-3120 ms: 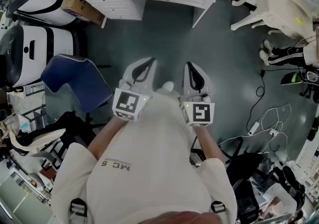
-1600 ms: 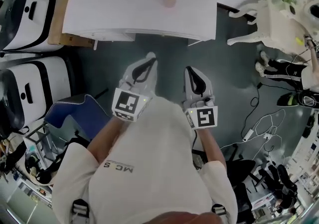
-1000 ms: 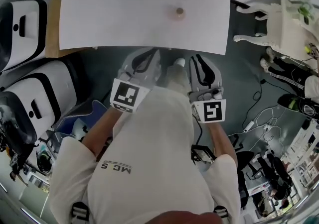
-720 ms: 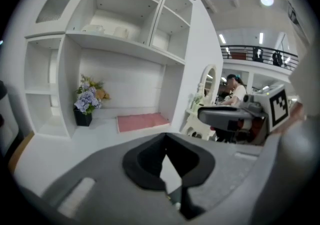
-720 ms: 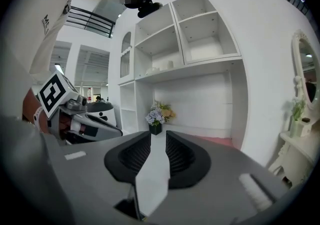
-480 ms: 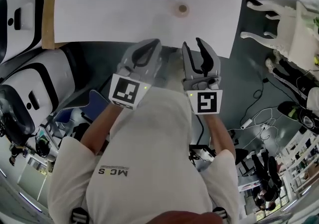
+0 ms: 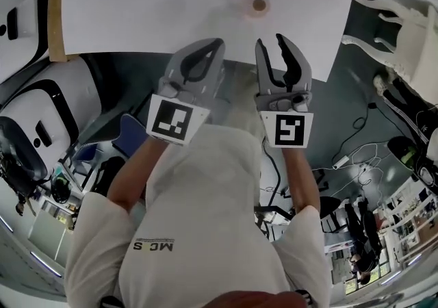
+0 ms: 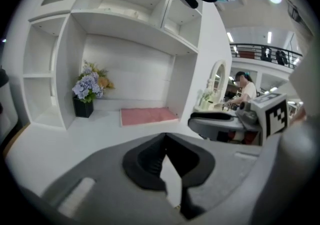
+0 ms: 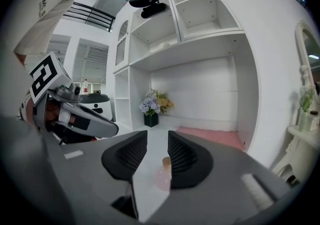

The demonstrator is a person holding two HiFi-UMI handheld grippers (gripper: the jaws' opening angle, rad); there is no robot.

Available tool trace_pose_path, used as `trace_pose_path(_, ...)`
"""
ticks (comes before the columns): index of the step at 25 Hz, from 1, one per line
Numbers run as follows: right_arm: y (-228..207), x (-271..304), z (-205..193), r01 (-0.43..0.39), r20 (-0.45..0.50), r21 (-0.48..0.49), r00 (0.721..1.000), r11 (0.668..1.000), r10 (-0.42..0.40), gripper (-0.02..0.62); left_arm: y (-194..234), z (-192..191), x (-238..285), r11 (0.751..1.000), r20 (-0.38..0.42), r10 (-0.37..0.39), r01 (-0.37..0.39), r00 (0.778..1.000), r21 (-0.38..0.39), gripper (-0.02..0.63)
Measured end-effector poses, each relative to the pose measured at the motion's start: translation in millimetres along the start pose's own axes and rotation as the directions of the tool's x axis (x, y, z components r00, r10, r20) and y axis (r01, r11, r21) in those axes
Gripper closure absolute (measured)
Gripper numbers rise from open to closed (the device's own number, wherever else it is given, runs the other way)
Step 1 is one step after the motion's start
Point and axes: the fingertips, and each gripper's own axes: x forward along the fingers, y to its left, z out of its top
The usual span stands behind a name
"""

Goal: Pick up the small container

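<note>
Small container (image 7: pixel 259 5): standing upright on the right half of the white table (image 7: pixel 137 12). It is sitting back from the near edge and well in from the right edge. It is looking pale pink with a tan top, and nothing is touching it.

Right gripper (image 7: pixel 271 45): hovering over the table's near edge and pointing toward the container. Its jaws are standing apart, having just been opening, and nothing is lying between them. In the right gripper view (image 9: pixel 157 141) the container (image 9: pixel 164 171) is showing through the gap, ahead of the tips and sitting closer to the right-hand jaw than the left.

Left gripper (image 7: pixel 216 44): hovering just beside the right one at the same near edge. Its jaws are resting together and holding nothing, as the left gripper view (image 8: pixel 165 139) is also showing.

Back of the table: flowers (image 9: pixel 156 103) in a dark pot and a pink mat (image 9: pixel 210 136) are sitting toward the back edge, well apart from the container.

Step in hand: the approach appears to be under way, with the grasp not yet begun.

What could go wrong: the container is looking small and light and is not sitting centred in the gap. If the right gripper goes straight in, the right-hand jaw may be nudging it, tipping it or pushing it away across the smooth table. Closing too high may be catching only the top. Coming in too low may be knocking a jaw against the table's near edge.
</note>
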Motion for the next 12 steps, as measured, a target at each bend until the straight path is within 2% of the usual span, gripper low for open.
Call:
trace_pose_path(5, -7.5, 23.4, -31.3, 0.001, -0.015, 0.007, 1.000, 1.000, -0.001, 0.463, 15.5, -25.9, 23.6, 1.000, -0.014, -0.009, 0.009, 1.000, -0.015, 0.607)
trace_pose_path(8, -13.1, 35.3, -51.8, -0.001, -0.027, -0.004, 1.000, 1.000, 0.000, 0.429, 22.6, -41.3, 37.2, 1.000, -0.022, 0.000, 0.000, 1.000, -0.019, 0.607)
trace_pose_path(12, -19.4, 56.6, -80.2, 0.010, -0.044, -0.003, 0.999, 1.000, -0.010, 0.419, 37.6, -56.6, 50.1, 1.000, -0.018, 0.018, -0.018, 1.000, -0.022, 0.607)
